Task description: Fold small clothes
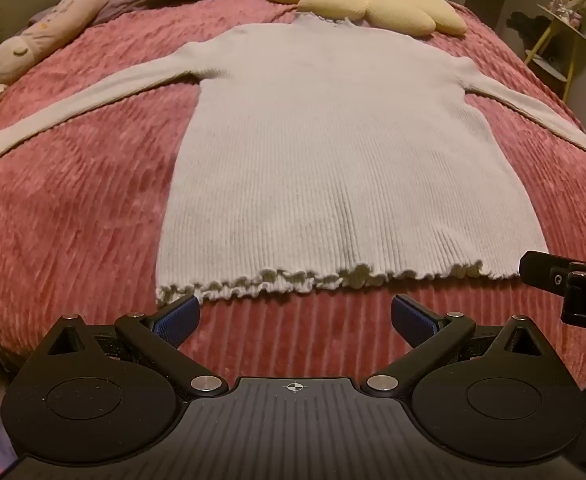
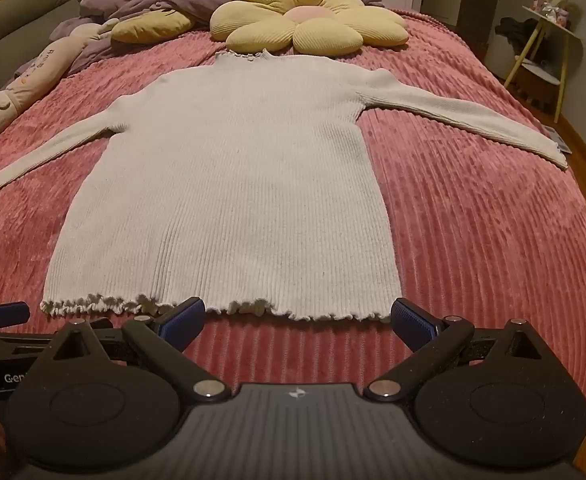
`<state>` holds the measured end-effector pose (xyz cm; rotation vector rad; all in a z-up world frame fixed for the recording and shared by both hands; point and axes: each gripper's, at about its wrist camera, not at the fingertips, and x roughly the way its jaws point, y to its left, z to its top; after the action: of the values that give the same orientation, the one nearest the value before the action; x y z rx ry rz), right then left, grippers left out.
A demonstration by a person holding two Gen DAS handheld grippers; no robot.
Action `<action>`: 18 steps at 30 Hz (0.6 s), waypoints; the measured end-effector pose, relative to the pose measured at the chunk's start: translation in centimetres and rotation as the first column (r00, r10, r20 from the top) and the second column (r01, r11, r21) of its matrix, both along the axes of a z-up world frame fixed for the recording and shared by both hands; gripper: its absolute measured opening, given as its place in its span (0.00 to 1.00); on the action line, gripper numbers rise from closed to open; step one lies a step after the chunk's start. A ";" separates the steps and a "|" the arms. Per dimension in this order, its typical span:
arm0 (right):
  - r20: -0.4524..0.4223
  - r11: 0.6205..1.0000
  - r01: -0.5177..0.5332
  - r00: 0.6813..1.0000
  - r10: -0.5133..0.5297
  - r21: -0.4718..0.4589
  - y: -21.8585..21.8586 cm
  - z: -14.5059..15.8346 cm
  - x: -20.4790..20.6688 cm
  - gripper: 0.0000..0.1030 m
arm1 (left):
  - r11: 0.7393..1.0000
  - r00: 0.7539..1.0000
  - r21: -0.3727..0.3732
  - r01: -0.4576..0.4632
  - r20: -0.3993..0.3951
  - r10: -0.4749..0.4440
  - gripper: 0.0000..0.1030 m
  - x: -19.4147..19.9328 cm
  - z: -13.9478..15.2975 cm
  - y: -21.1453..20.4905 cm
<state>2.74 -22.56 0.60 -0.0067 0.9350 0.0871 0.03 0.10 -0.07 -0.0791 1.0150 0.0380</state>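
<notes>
A white ribbed long-sleeved sweater (image 1: 333, 152) lies flat on the pink bed cover, collar at the far end, both sleeves spread out, frilled hem toward me. It also shows in the right wrist view (image 2: 233, 184). My left gripper (image 1: 295, 316) is open and empty, just short of the hem's left part. My right gripper (image 2: 297, 320) is open and empty, just short of the hem's right part. The right gripper's body shows at the right edge of the left wrist view (image 1: 569, 280). A left gripper fingertip shows at the left edge of the right wrist view (image 2: 3, 314).
A pink ribbed bed cover (image 1: 73, 208) spans the bed. A yellow flower cushion (image 2: 305, 20) lies beyond the collar. Plush toys (image 1: 37, 40) and a purple blanket (image 2: 153, 0) lie at the far left. A small yellow-legged side table (image 2: 549, 40) stands to the right of the bed.
</notes>
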 end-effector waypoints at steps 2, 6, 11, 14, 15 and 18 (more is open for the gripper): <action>0.000 1.000 0.000 1.000 0.000 -0.001 0.0 0.0 0.0 0.96 | 1.000 1.000 -0.003 -0.003 -0.001 0.003 1.00 0.0 0.0 0.1; 0.001 1.000 0.001 1.000 -0.001 0.000 0.0 0.0 0.0 0.96 | 1.000 1.000 -0.005 -0.004 0.000 0.004 1.00 0.0 0.0 0.1; 0.005 1.000 0.002 1.000 -0.002 0.001 -0.1 0.1 0.0 0.96 | 1.000 1.000 -0.009 -0.005 -0.002 0.005 1.00 0.1 0.0 0.0; 0.005 1.000 0.001 1.000 -0.001 0.001 -0.1 0.0 0.0 0.96 | 1.000 1.000 -0.001 -0.004 0.001 0.004 1.00 0.1 -0.1 -0.1; 0.005 1.000 0.001 1.000 -0.001 0.001 -0.1 0.0 0.0 0.96 | 1.000 1.000 -0.002 -0.006 0.001 0.006 1.00 0.1 -0.1 0.0; 0.008 1.000 0.000 1.000 0.000 0.002 -0.1 0.0 0.0 0.96 | 1.000 1.000 -0.013 -0.012 0.007 0.012 1.00 0.2 -0.1 0.2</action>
<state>2.75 -22.62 0.64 -0.0049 0.9271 0.0885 0.18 0.26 -0.15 -0.0971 1.0077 0.0416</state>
